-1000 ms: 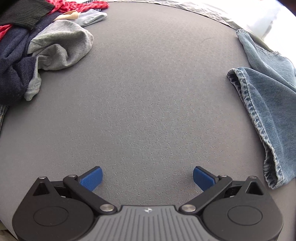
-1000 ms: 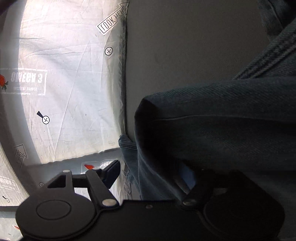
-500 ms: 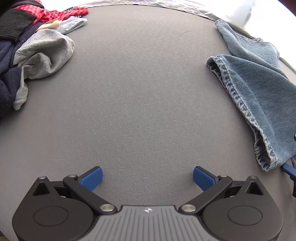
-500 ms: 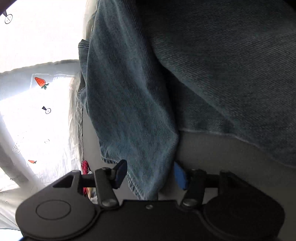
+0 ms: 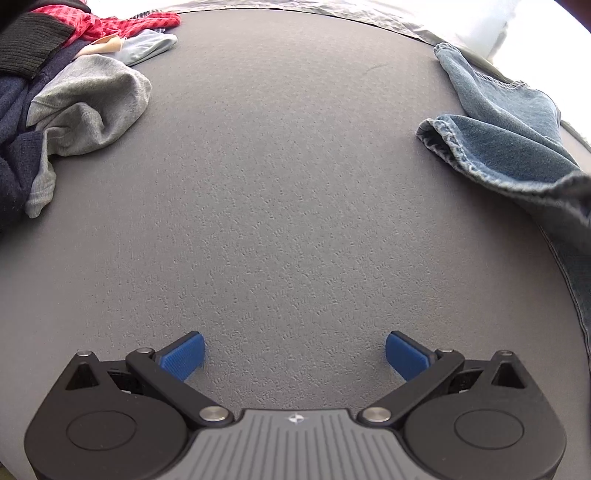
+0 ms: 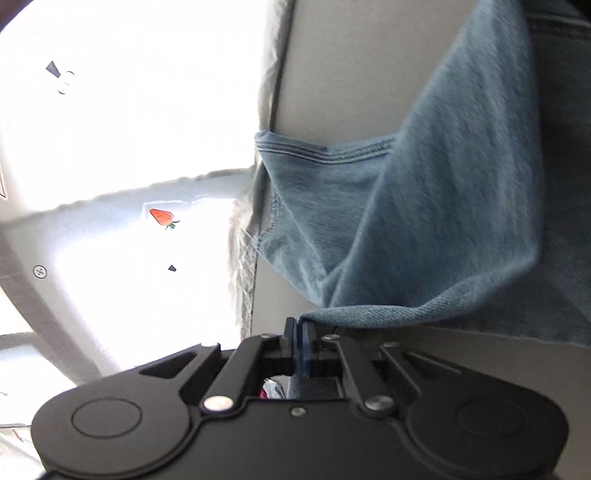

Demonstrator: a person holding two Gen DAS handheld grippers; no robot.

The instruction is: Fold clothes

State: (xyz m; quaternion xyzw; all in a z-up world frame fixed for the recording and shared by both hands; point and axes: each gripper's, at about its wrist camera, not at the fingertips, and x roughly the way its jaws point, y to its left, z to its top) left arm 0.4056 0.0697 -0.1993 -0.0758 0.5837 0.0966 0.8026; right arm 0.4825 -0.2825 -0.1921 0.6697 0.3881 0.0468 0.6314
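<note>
Blue denim jeans point(image 5: 517, 122) lie at the right side of the grey textured surface point(image 5: 280, 177) in the left wrist view, one hem bunched and lifted. My left gripper point(image 5: 294, 354) is open and empty, low over the bare surface, well left of the jeans. In the right wrist view my right gripper point(image 6: 300, 328) is shut on a fold of the jeans point(image 6: 424, 221), which hang and stretch away from its blue pads.
A pile of clothes sits at the far left: a grey garment point(image 5: 88, 110), a navy one point(image 5: 14, 155), a red one point(image 5: 110, 22). A white printed sheet point(image 6: 122, 184) lies beyond the surface's edge.
My right gripper has closed on the jeans and pulled them up; one second ago its jaws were open around the fabric. The jeans' hem has shifted and bunched in the left wrist view.
</note>
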